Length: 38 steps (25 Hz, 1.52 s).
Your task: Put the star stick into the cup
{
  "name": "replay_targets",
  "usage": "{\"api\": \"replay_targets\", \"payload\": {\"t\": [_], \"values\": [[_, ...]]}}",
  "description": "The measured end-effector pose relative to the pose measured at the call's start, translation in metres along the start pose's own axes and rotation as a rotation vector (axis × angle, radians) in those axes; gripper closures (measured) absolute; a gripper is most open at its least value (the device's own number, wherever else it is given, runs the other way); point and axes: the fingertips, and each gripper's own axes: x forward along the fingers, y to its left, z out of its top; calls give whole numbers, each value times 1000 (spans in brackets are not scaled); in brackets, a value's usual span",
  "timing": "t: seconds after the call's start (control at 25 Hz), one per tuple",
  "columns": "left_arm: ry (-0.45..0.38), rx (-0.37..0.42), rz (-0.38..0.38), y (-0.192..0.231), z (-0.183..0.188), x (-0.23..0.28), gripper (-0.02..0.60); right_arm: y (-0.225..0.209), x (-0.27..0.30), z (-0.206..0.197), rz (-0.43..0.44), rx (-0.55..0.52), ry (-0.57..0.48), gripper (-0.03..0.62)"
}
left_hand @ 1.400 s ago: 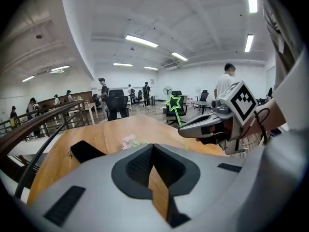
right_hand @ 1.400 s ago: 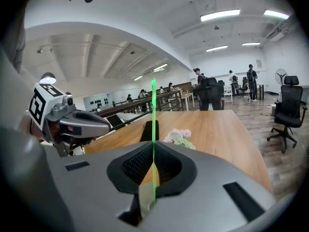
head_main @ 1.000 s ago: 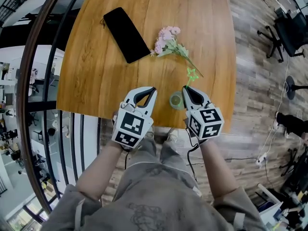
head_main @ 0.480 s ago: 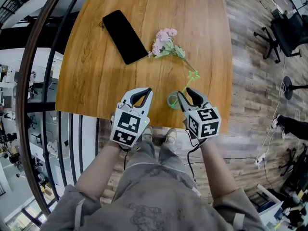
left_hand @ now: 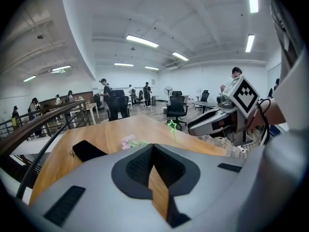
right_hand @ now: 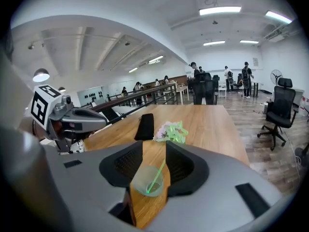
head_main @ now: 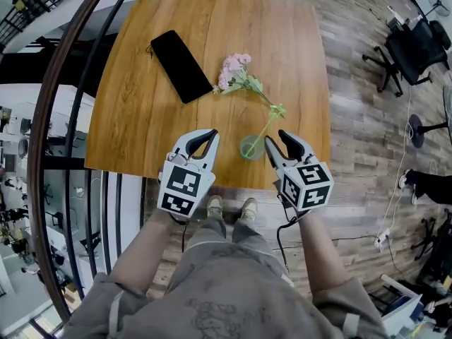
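The right gripper (head_main: 280, 140) now has its jaws spread. The released star stick (head_main: 267, 122) leans inside the cup (head_main: 251, 147). The left gripper (head_main: 203, 138) is pressed together, empty.

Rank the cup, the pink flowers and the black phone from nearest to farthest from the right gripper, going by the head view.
1. The cup: just left of the right gripper, at the table's near edge.
2. The pink flowers: farther up the table, around its middle.
3. The black phone: farthest, up toward the far left.
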Motion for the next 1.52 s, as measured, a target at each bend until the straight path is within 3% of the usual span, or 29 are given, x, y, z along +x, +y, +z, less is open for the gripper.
{"api": "replay_targets", "payload": {"t": [0.36,0.68,1.0,1.28,1.52], "values": [[-184,100,83,11,85,-48,566,17,-81,107,-9,-62,-309,523],[-329,184,145,11,148,-105,566,51,-149,157,-2,-219,-434,549],[-375,194,151,-13,155,-133,566,66,-196,150,2,-230,-470,554],[-362,196,145,-24,148,-141,566,61,-194,127,-6,-212,-430,560],[-344,206,151,-23,145,-138,566,62,-194,131,5,-225,-432,560]]}}
